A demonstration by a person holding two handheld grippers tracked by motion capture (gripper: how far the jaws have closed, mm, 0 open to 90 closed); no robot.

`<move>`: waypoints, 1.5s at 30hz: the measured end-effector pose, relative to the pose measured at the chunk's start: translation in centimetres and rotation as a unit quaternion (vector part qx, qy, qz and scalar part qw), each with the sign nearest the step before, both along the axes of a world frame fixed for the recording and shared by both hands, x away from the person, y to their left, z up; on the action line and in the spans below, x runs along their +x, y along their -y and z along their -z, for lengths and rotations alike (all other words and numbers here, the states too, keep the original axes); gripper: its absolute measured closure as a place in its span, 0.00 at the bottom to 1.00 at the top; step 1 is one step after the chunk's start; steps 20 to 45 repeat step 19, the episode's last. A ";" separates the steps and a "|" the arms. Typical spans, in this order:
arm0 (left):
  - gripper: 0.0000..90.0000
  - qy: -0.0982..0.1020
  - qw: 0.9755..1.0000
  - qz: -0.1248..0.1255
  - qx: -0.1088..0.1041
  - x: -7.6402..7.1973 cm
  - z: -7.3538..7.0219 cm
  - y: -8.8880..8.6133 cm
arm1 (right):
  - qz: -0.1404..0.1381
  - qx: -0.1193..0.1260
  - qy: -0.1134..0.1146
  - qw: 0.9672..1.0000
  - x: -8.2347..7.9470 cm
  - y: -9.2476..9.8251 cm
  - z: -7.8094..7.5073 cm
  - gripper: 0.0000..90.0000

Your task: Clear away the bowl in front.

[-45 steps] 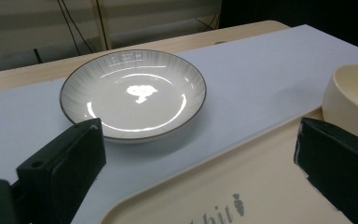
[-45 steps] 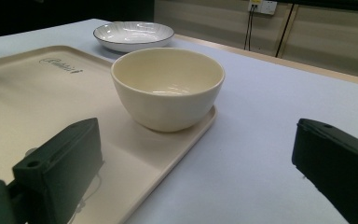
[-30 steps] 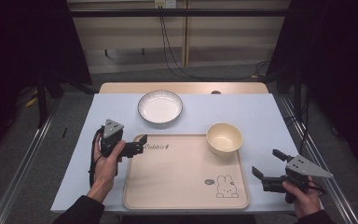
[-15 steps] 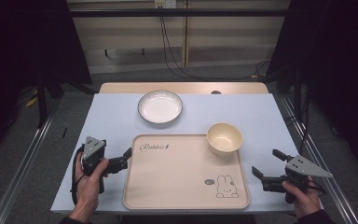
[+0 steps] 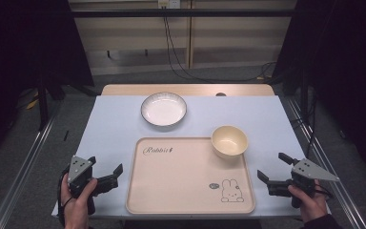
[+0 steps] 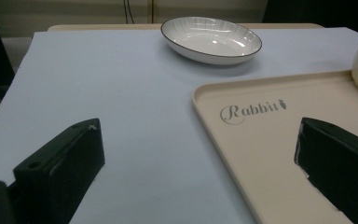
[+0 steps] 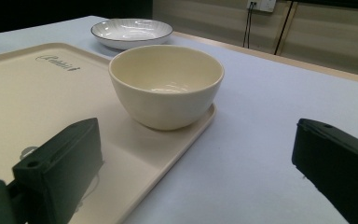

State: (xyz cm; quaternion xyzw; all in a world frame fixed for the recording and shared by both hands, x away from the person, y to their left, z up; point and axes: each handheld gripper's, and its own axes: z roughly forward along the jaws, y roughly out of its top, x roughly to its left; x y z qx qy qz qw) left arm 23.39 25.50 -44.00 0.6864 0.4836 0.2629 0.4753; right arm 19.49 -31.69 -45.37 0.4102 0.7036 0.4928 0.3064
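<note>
Both tongs gape wide and hold nothing. The left gripper (image 5: pixel 106 177) sits at the near left corner of the cream tray (image 5: pixel 181 191); the right gripper (image 5: pixel 275 171) rests off its right edge. A cream bowl (image 5: pixel 228 141) stands in the tray's far right corner.

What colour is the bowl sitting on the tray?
The bowl is plain cream, matching the tray; the right gripper view shows it best.

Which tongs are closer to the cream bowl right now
Right. The right tongs sit just off the tray's right edge, near the cream bowl. The left tongs are across the tray, by its near-left corner.
</note>
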 end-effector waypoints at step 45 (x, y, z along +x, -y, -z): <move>0.02 0.038 0.999 0.010 0.019 -1.7 0.5 -1.0 | -0.004 -0.004 -0.005 1.000 0.1 0.0 0.1 0.01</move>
